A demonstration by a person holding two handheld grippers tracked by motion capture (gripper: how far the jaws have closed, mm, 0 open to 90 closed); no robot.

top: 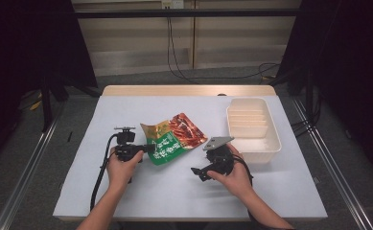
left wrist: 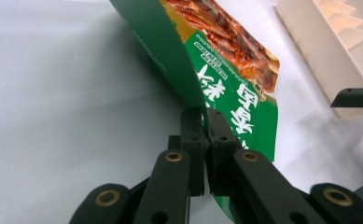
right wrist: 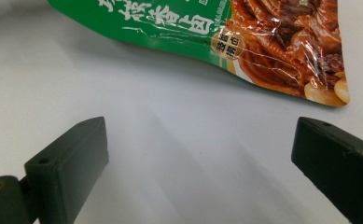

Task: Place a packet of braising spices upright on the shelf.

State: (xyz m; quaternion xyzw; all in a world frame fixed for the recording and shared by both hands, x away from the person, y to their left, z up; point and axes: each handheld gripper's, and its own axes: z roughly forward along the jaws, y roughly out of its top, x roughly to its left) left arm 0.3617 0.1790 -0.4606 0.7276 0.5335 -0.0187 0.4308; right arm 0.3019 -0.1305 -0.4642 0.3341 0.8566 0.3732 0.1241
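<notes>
High view: a white table (top: 126, 191) carries, toward its far right, an empty cream plastic tray (top: 270, 143) with a ribbed insert at its far end. At the table's centre lies a green-and-red food pouch (top: 174, 139), printed with white characters and a picture of braised meat; its near-left edge is lifted off the surface while the rest slopes down to the table. The tray stands apart from the pouch, to its right.

The left gripper (top: 148, 148), held in the person's left hand (top: 120, 168), meets the pouch at its green near-left edge. Left gripper view: the two black jaws are pressed together on the edge of the pouch (left wrist: 226, 88), which rises tilted from between them; the tray (left wrist: 319, 42) shows at upper right.

The right gripper (top: 197, 171), held in the right hand (top: 234, 179), hovers over bare table near the pouch's right side. Right gripper view: its jaws stand wide apart with nothing between them, and the pouch (right wrist: 226, 32) lies beyond, clear of the pads.
</notes>
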